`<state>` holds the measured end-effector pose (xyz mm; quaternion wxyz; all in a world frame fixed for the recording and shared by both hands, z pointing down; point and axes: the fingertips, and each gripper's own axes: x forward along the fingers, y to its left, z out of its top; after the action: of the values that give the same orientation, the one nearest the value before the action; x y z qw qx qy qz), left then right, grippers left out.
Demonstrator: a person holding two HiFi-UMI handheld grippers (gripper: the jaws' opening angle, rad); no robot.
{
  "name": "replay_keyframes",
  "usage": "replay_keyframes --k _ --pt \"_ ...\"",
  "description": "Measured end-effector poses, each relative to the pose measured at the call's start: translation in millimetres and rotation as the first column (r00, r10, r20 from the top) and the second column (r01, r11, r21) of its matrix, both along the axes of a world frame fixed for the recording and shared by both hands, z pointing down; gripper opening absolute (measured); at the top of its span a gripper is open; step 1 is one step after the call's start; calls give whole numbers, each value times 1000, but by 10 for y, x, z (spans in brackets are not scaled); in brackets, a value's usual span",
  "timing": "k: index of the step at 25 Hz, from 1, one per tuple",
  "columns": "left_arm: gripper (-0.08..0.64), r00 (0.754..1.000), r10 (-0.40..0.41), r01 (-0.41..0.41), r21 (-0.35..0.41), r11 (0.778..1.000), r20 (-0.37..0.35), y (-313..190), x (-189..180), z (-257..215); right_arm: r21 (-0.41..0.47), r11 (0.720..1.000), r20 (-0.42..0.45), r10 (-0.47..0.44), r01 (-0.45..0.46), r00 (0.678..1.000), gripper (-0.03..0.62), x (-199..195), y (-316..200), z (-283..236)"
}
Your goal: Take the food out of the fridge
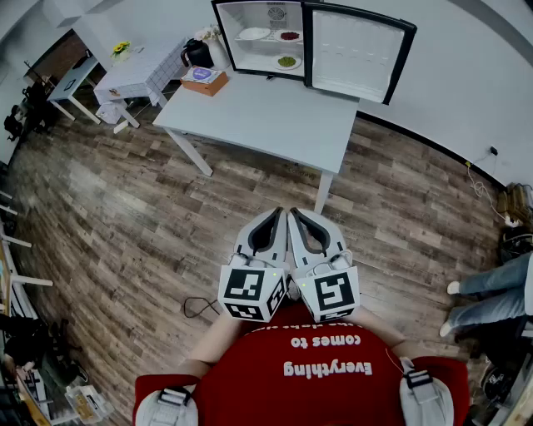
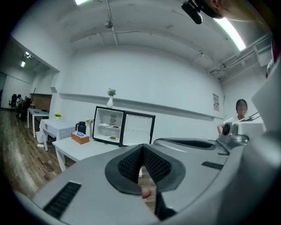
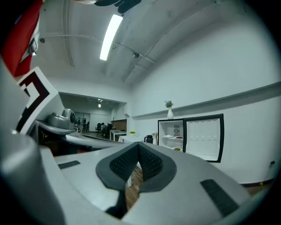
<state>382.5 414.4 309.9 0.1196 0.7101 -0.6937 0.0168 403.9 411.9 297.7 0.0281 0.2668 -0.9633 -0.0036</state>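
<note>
The food sits inside the fridge [image 1: 246,15], none of it taken out yet. A dish of green food [image 1: 286,61] is on the lower shelf. On the shelf above it are a dish of something red [image 1: 289,36] and, to its left, a white plate [image 1: 254,34] whose contents I cannot make out from here. The fridge door [image 1: 354,46] is swung wide to the right, so the shelves are exposed and reachable from the front. The fridge stands at the far edge of the white table [image 1: 275,116], and a wooden box [image 1: 204,81] lies near the table's far left corner. The near half of the table is bare, which I judge a handy landing spot for the dishes.

The person stands well back from the table. The left gripper [image 1: 277,215] and right gripper [image 1: 294,216] are held side by side against the chest, aimed at the fridge. Both have their jaws pressed together with nothing between them. It looks like a resting carry ahead of the walk in.
</note>
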Motion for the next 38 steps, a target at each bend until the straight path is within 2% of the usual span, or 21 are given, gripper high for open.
replay_keyframes --k 11,15,18,23,26,30,34,38 --pt "6 999 -52 52 -33 998 4 -126 21 221 -26 999 11 -42 42 999 12 28 -131 224" --pt "6 998 -61 62 -42 997 12 -240 -97 307 -49 997 10 -55 55 998 12 -91 -244 306" --pt "6 998 -64 63 -51 997 -10 -425 -297 387 -67 995 -25 -74 73 997 12 -293 -427 399" --pt "6 997 8 -14 -71 997 -74 -956 -754 534 10 999 -121 -49 51 991 12 -777 -934 518" --pt "6 997 43 -48 -73 996 -69 -1363 -1171 521 49 997 -184 -55 65 981 12 -1202 -1317 492" --pt "6 998 50 -52 -35 998 -38 -1917 -1889 329 85 993 -142 -75 87 987 12 -1922 -1859 301" --pt "6 998 66 -66 -19 998 -3 -2283 -2559 161 17 995 -65 -99 100 993 12 -2586 -2222 141" --pt "6 997 83 -83 -9 996 2 -2526 -3087 88 48 995 -82 -85 89 993 12 -3108 -2445 63"
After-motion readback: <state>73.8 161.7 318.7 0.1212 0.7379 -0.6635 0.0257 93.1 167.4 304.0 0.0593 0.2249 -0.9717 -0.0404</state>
